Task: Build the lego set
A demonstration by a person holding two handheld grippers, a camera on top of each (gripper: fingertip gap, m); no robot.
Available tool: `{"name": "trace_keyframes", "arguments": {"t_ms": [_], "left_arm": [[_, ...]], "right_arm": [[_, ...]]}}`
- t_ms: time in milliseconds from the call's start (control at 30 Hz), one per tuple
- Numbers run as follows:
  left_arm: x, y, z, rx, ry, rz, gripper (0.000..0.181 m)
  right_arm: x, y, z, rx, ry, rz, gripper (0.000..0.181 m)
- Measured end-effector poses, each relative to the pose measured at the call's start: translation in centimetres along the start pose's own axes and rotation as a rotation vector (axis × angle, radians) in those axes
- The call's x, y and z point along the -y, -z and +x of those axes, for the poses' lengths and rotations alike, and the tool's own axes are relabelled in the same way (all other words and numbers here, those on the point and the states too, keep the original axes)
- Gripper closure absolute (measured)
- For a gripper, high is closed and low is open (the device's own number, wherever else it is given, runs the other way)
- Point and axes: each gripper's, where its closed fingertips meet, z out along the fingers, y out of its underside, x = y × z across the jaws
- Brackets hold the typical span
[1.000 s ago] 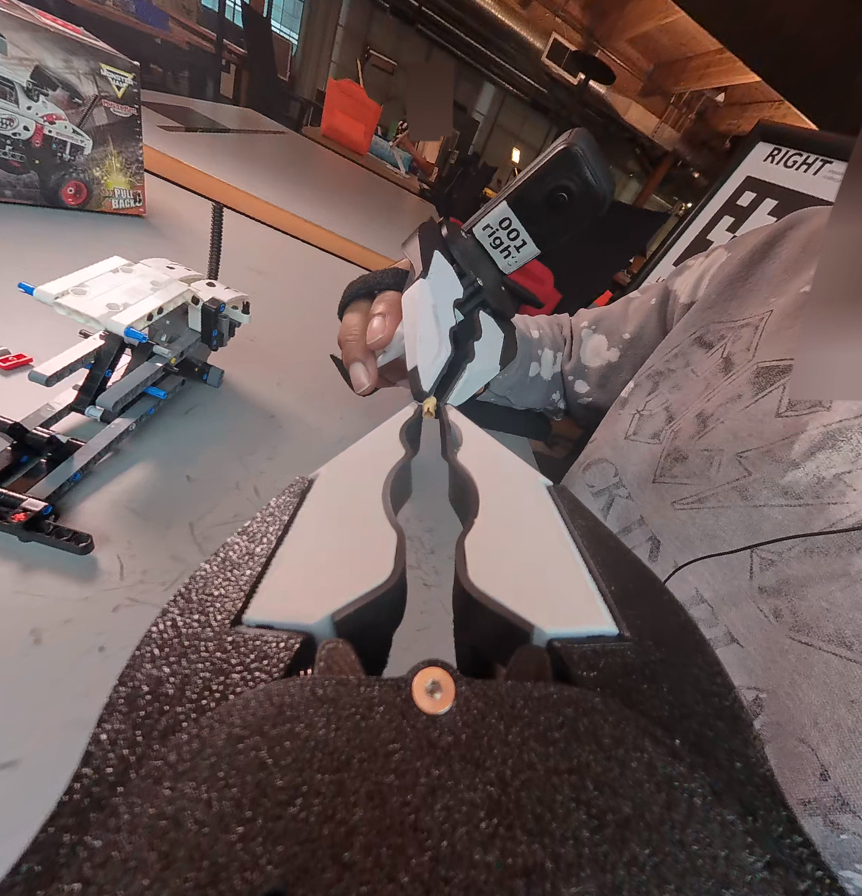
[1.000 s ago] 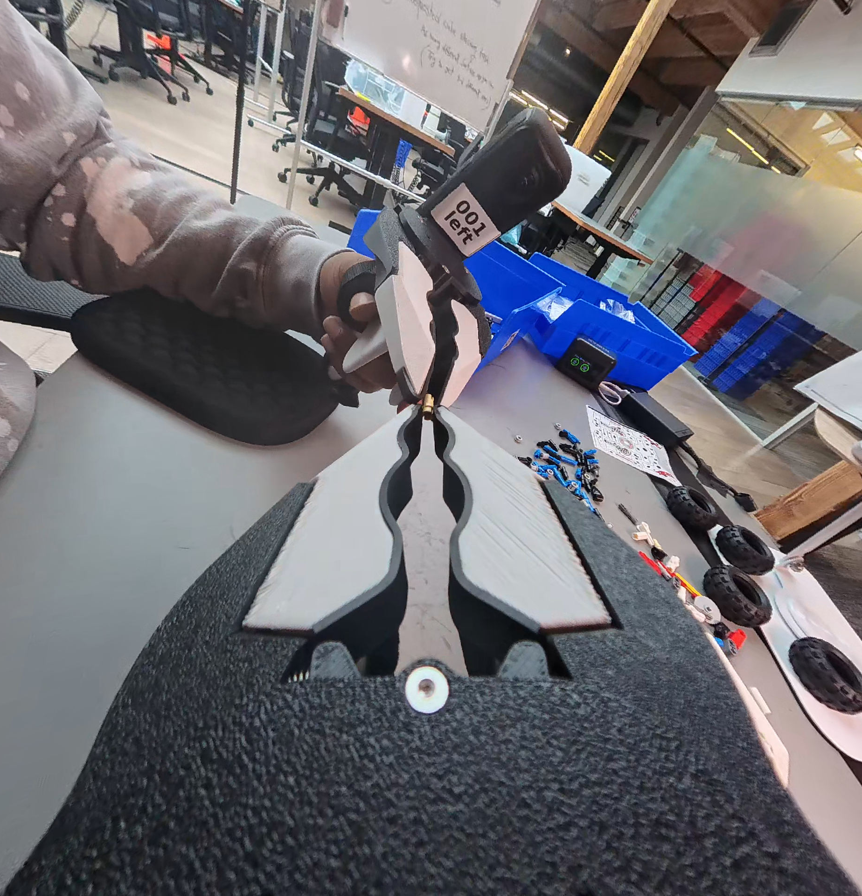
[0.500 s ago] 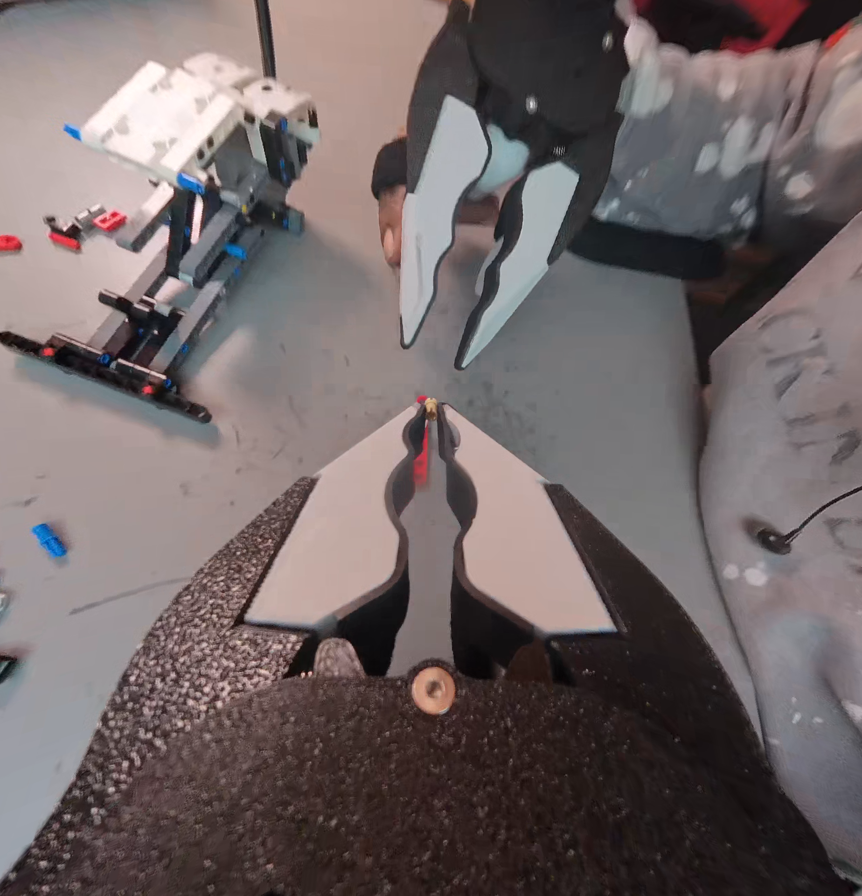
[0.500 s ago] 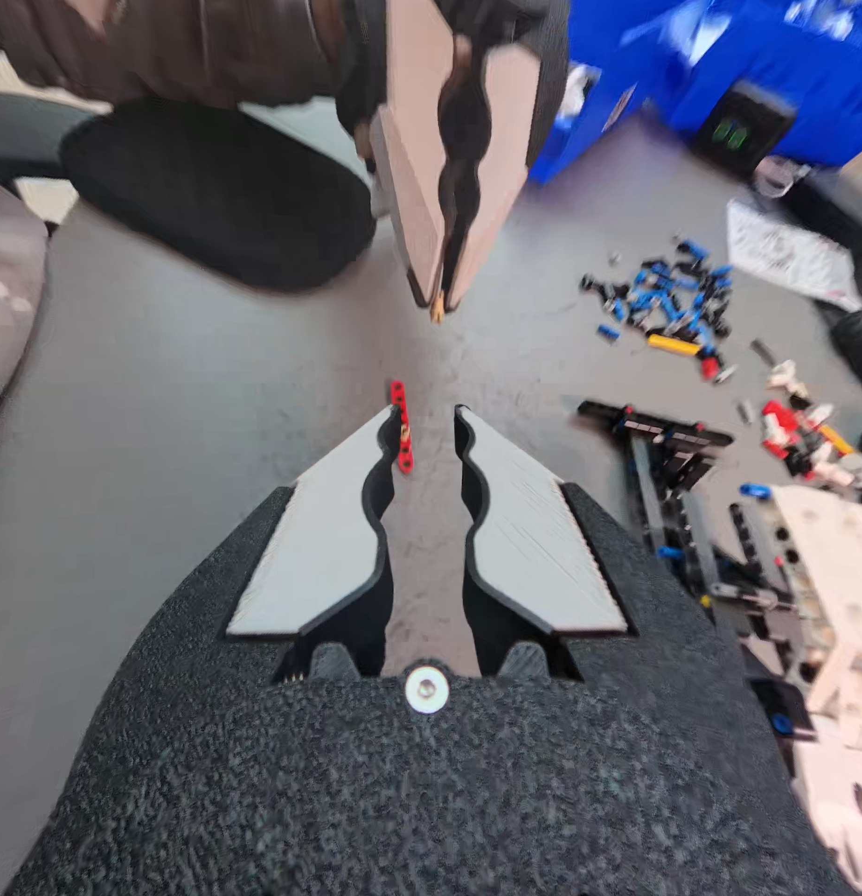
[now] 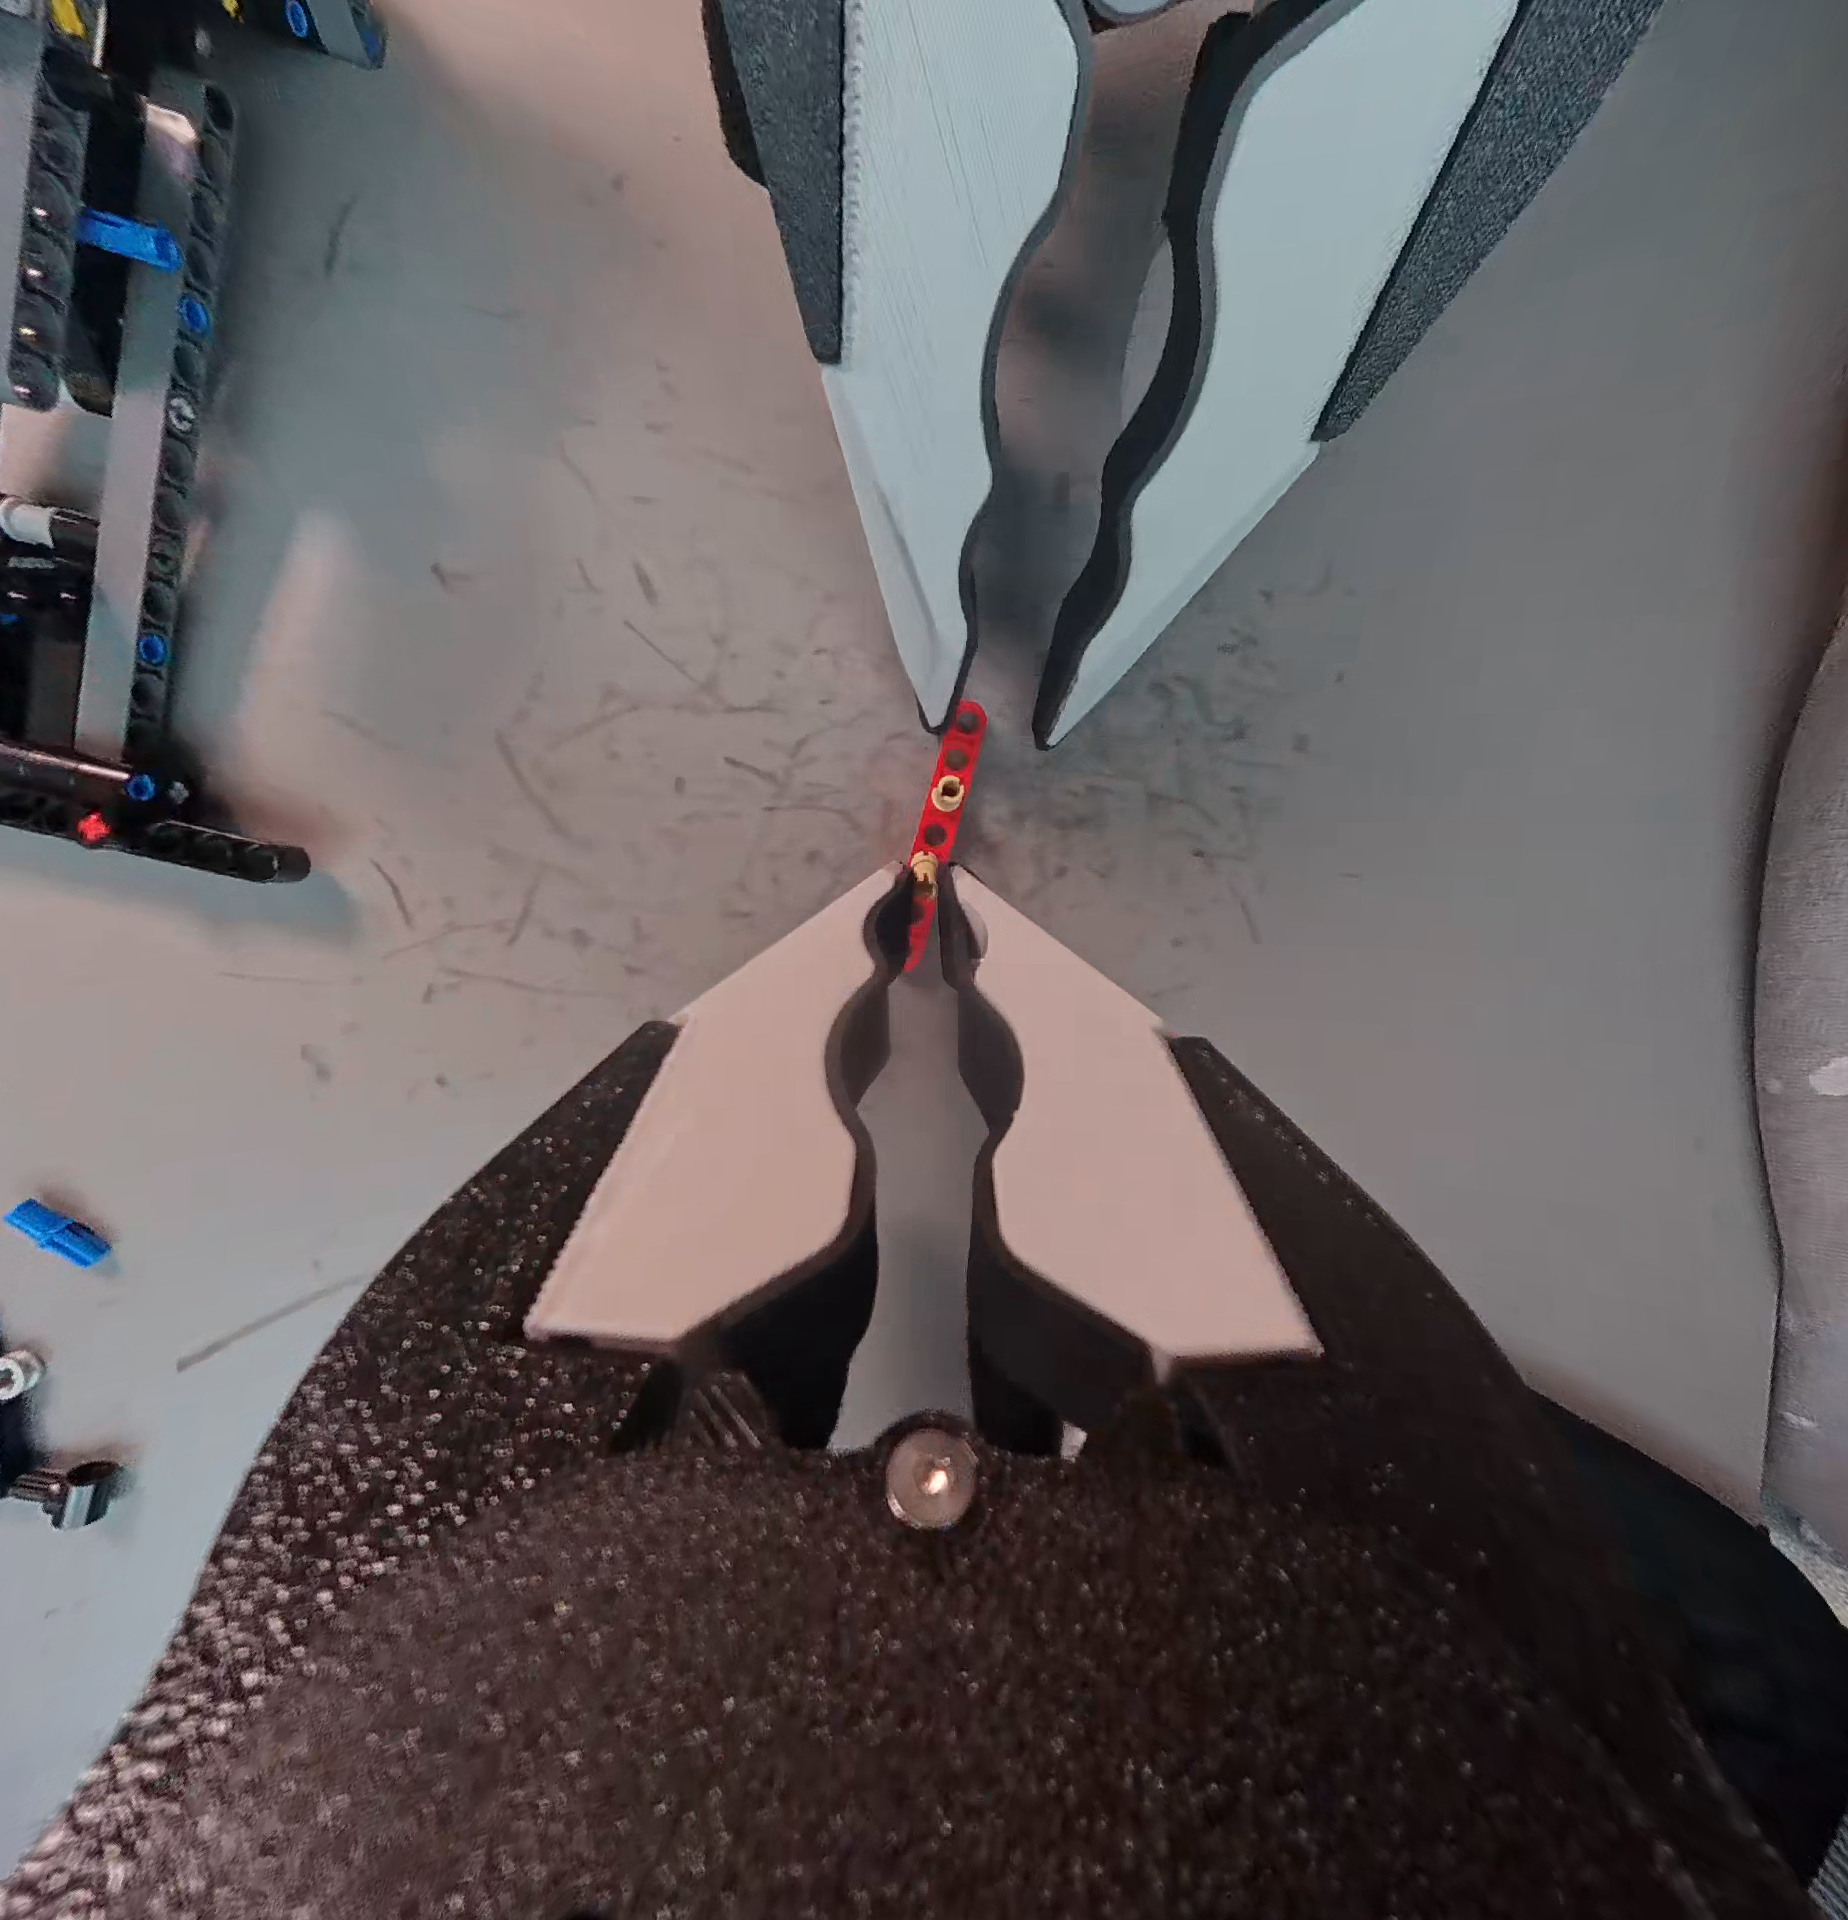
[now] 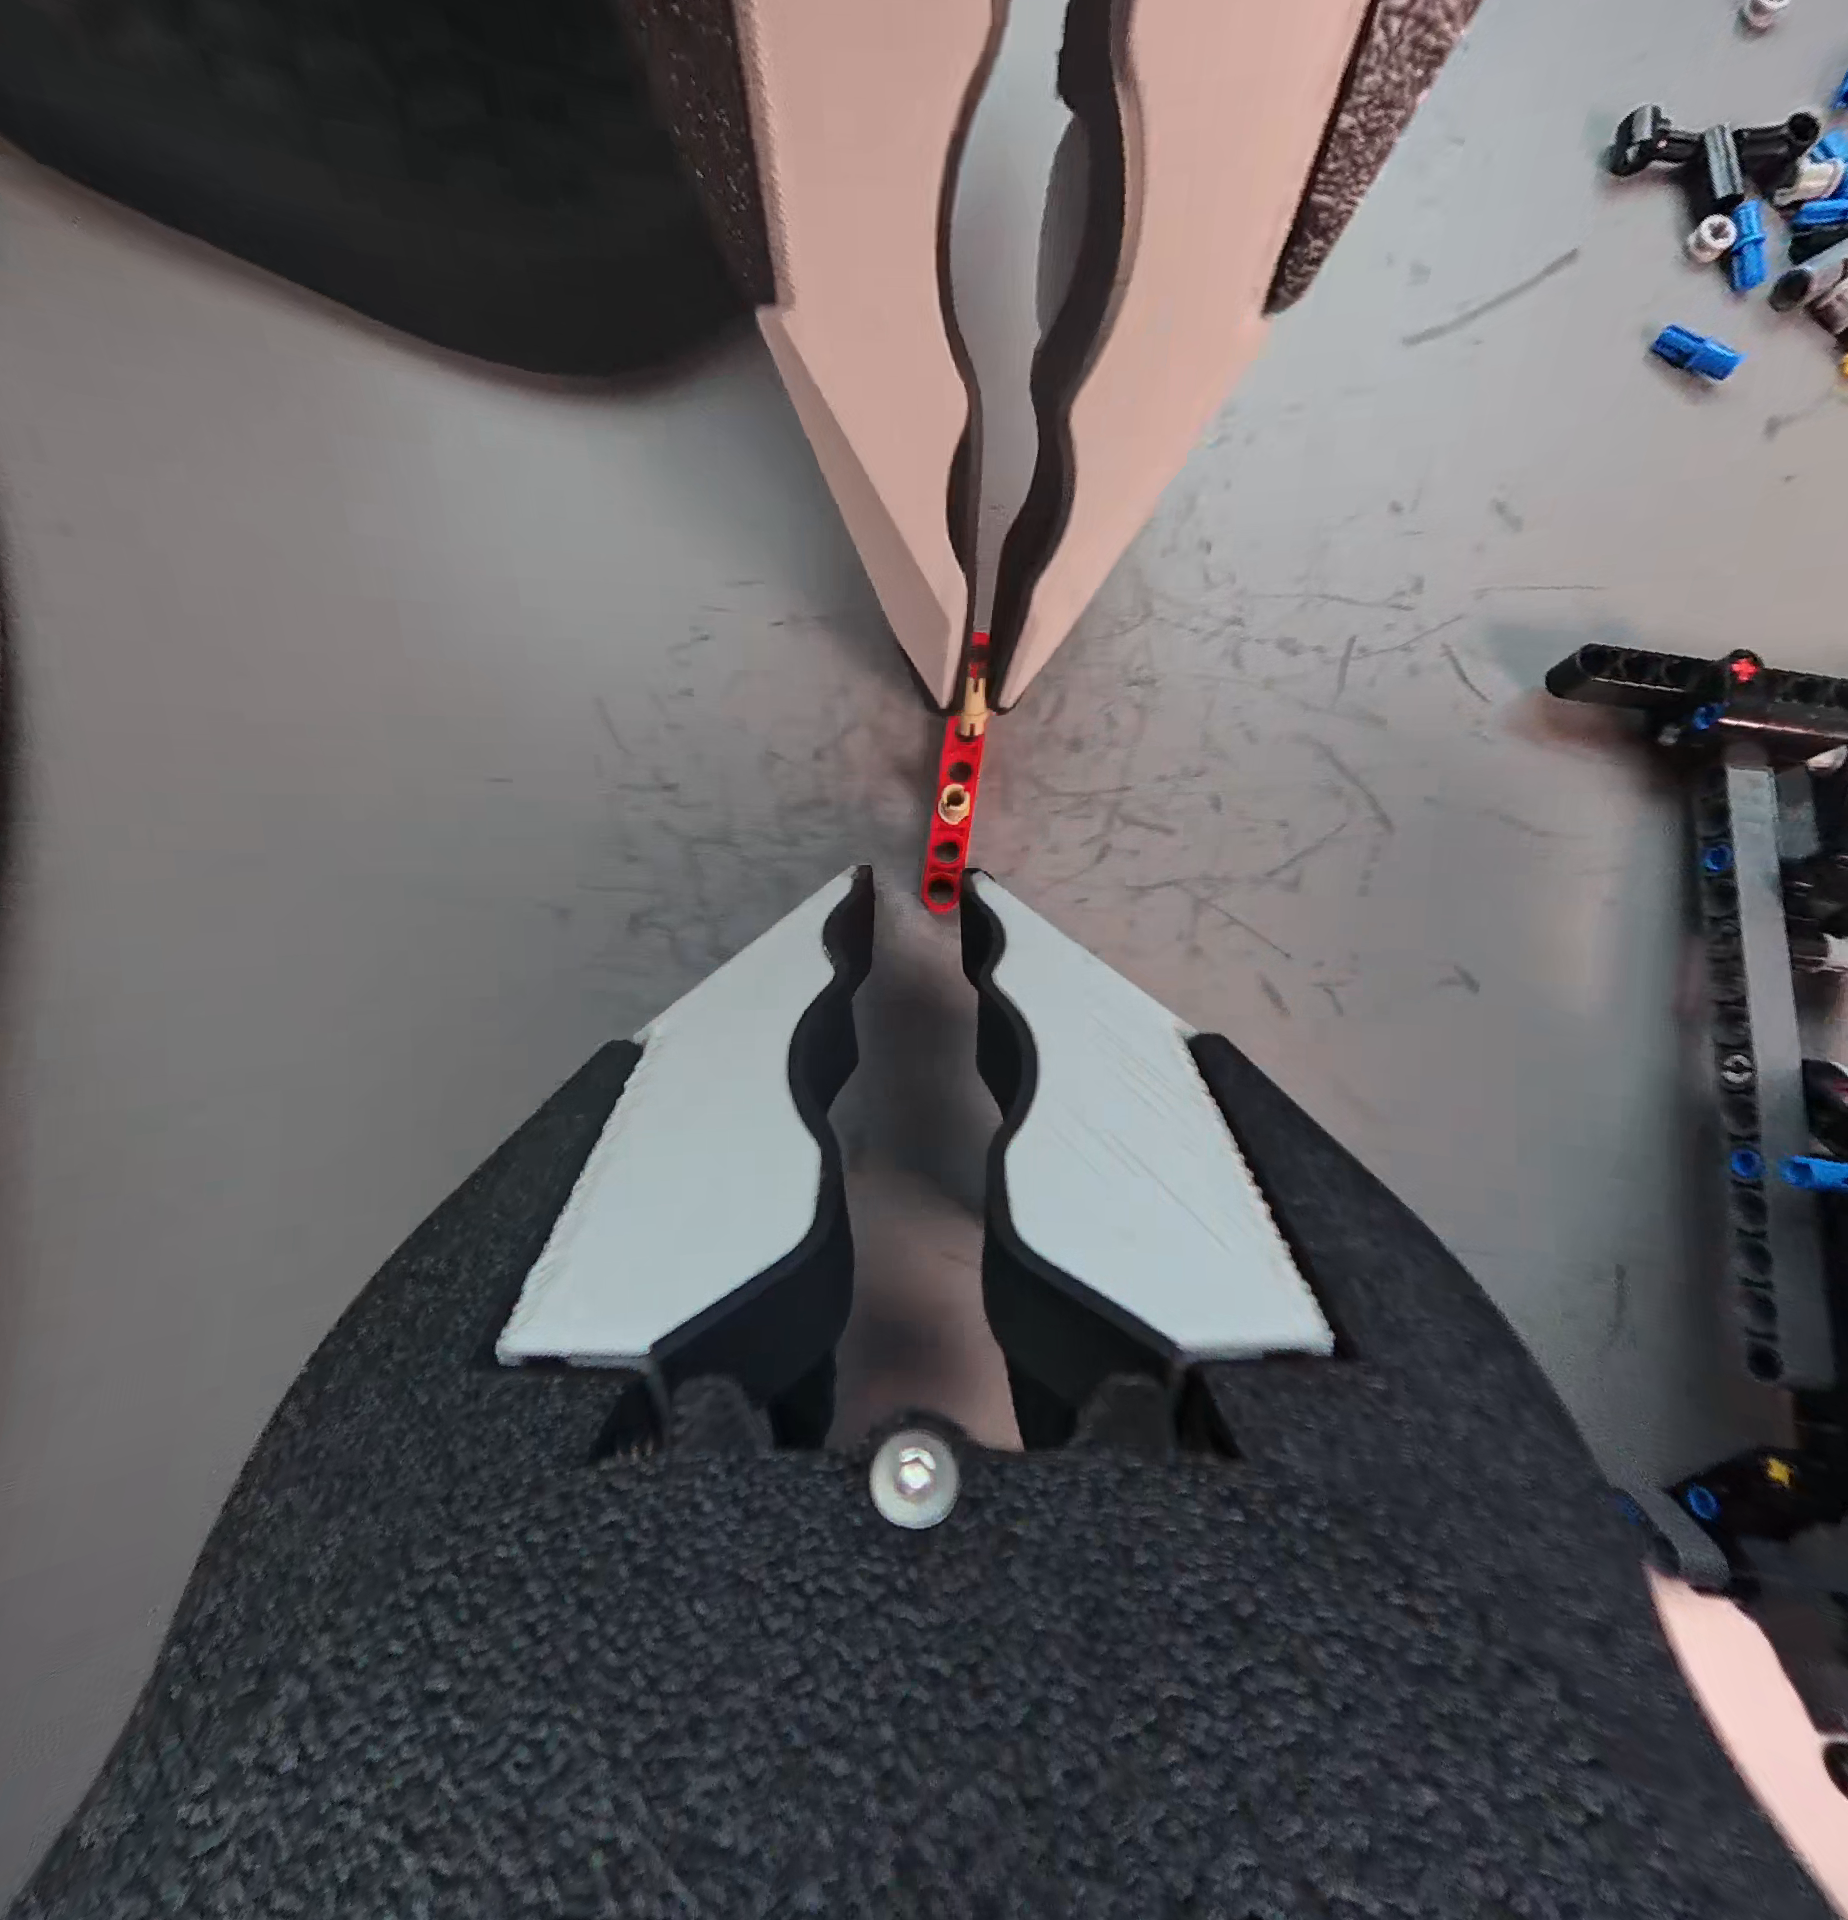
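Observation:
A thin red beam (image 5: pixel 951 790) lies flat on the grey table, with a tan pin (image 5: pixel 947 795) set in one of its middle holes. My left gripper (image 5: pixel 928 883) is shut on a second tan pin (image 5: pixel 924 864), held tip-down over the beam's near end. In the right wrist view the beam (image 6: pixel 949 831) lies between both grippers. There the left gripper (image 6: pixel 977 707) comes down from the top with its pin (image 6: pixel 972 712). My right gripper (image 6: pixel 918 878) is open and empty, its tips on either side of the beam's other end. It also shows in the left wrist view (image 5: pixel 993 732).
The part-built black, grey and blue chassis (image 5: pixel 120 499) lies left of the left gripper and shows at right in the right wrist view (image 6: pixel 1772 935). Loose blue and black pieces (image 6: pixel 1782 177) lie far right. A blue pin (image 5: pixel 58 1231) lies near left. A black armrest pad (image 6: pixel 328 156) borders the table. The grippers are tip to tip, or close to it.
Both grippers have swung down from a raised tip-to-tip pose to just above the table. The right gripper has opened. The left gripper still holds its tan pin, now over the red beam.

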Motion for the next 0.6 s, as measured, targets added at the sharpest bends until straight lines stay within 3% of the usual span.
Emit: {"name": "trace_keyframes", "arguments": {"t_ms": [600], "left_arm": [[-0.5, -0.3, -0.2, 0.011, -0.254, -0.398, 0.177]], "right_arm": [[-1.6, 3.4, 1.3, -0.014, -0.05, 0.119, 0.165]]}}
